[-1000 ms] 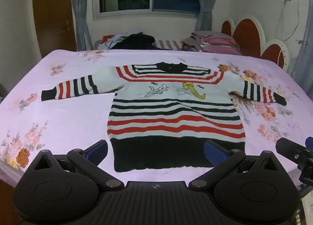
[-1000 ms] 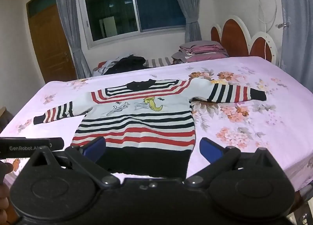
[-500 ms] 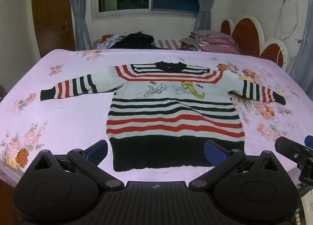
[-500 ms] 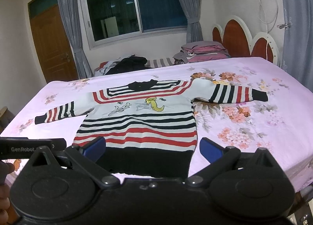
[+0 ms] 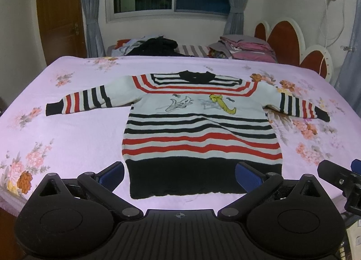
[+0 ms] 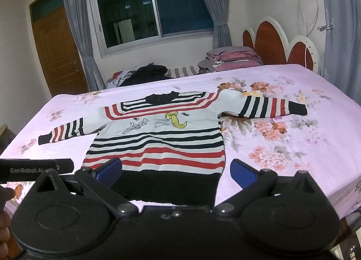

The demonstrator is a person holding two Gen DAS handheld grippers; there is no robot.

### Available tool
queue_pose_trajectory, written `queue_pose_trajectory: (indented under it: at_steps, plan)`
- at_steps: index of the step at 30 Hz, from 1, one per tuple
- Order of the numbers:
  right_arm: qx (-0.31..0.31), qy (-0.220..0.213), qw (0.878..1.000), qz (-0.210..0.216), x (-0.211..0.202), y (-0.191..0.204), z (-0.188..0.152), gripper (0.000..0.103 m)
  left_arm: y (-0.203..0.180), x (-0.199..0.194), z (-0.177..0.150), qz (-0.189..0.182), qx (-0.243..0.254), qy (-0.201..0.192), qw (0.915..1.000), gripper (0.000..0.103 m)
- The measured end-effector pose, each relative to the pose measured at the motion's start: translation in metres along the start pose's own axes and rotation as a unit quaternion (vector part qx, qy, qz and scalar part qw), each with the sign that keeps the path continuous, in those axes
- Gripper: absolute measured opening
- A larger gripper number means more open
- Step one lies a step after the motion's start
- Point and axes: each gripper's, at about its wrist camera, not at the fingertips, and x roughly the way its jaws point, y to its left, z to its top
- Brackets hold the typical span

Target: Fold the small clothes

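1. Here the left claw (image 5: 179, 175) and the right claw (image 6: 176, 173) are both spread wide, grasping nothing.
2. Just ahead, the striped sweater (image 5: 198, 129) lies flat on the bed (image 5: 67, 138), its black hem nearest.
3. Beyond, both sleeves stretch sideways.

The sweater (image 5: 198, 129) lies flat on the bed (image 5: 67, 138), collar at 12 o'clock, sleeves toward 9 and 3; folded bedding (image 5: 246, 49) is behind.
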Motion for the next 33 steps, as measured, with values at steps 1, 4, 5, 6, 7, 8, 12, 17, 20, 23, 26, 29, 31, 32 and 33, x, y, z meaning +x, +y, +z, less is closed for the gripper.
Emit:
queue_pose_trajectory:
  at_steps: [1, 4, 5, 6, 7, 8, 12, 17, 20, 23, 26, 29, 31, 32, 33]
  plan:
    - [-0.001, 0.001, 1.000, 0.000, 0.0005, 0.0000, 0.0000, 0.102, 0.0004, 0.0003, 0.0003, 0.000, -0.002, 0.001, 1.0000, 0.103]
    - [-0.002, 0.001, 1.000, -0.001, 0.0017, 0.0006, 0.0007, 0.102, 0.0022, 0.0013, 0.0008, 0.000, -0.004, 0.002, 1.0000, 0.103]
    - [-0.002, 0.001, 1.000, -0.001, 0.0016, 0.0007, 0.0005, 0.102, 0.0023, 0.0014, 0.0010, -0.001, -0.005, 0.002, 1.0000, 0.103]
    - [-0.001, 0.000, 1.000, -0.001, 0.0016, 0.0006, 0.0004, 0.102, 0.0032, 0.0015, 0.0009, -0.001, -0.006, 0.002, 1.0000, 0.103]
    - [-0.001, 0.000, 1.000, 0.000, 0.0018, 0.0005, 0.0004, 0.102, 0.0029, 0.0015, 0.0010, -0.001, -0.006, 0.002, 1.0000, 0.103]
    - [-0.002, 0.001, 1.000, -0.001, 0.0017, 0.0013, 0.0005, 0.103, 0.0032, 0.0015, 0.0010, -0.001, -0.005, 0.003, 1.0000, 0.103]
    - [-0.002, 0.001, 1.000, -0.001, 0.0018, 0.0009, 0.0003, 0.102, 0.0053, 0.0022, 0.0005, -0.003, -0.007, 0.004, 1.0000, 0.103]
    - [-0.001, 0.002, 1.000, -0.002, 0.0018, 0.0006, -0.0003, 0.102, 0.0064, 0.0026, 0.0013, -0.005, -0.008, 0.006, 0.9999, 0.103]
    - [-0.001, 0.002, 1.000, -0.003, 0.0032, 0.0004, -0.0008, 0.102, 0.0053, 0.0034, 0.0019, -0.005, -0.007, 0.006, 0.9999, 0.103]
    - [-0.002, 0.002, 1.000, -0.003, 0.0037, 0.0008, -0.0009, 0.102, 0.0048, 0.0049, 0.0025, -0.006, -0.007, 0.008, 0.9999, 0.103]
    - [-0.002, 0.003, 1.000, -0.004, 0.0039, 0.0001, -0.0009, 0.102, 0.0033, 0.0059, 0.0034, -0.006, -0.007, 0.010, 0.9999, 0.103]
    - [0.001, 0.006, 1.000, -0.004, 0.0060, -0.0005, -0.0020, 0.102, 0.0037, 0.0061, 0.0036, -0.007, -0.007, 0.010, 0.9999, 0.103]
    - [0.001, 0.007, 1.000, -0.005, 0.0077, -0.0023, -0.0031, 0.102, 0.0037, 0.0066, 0.0039, -0.006, -0.008, 0.010, 0.9999, 0.103]
    - [0.001, 0.008, 1.000, -0.006, 0.0081, -0.0029, -0.0034, 0.102, 0.0037, 0.0072, 0.0040, -0.006, -0.007, 0.010, 0.9999, 0.103]
    - [0.002, 0.008, 1.000, -0.006, 0.0083, -0.0025, -0.0029, 0.102, 0.0036, 0.0081, 0.0043, -0.005, -0.007, 0.011, 0.9999, 0.103]
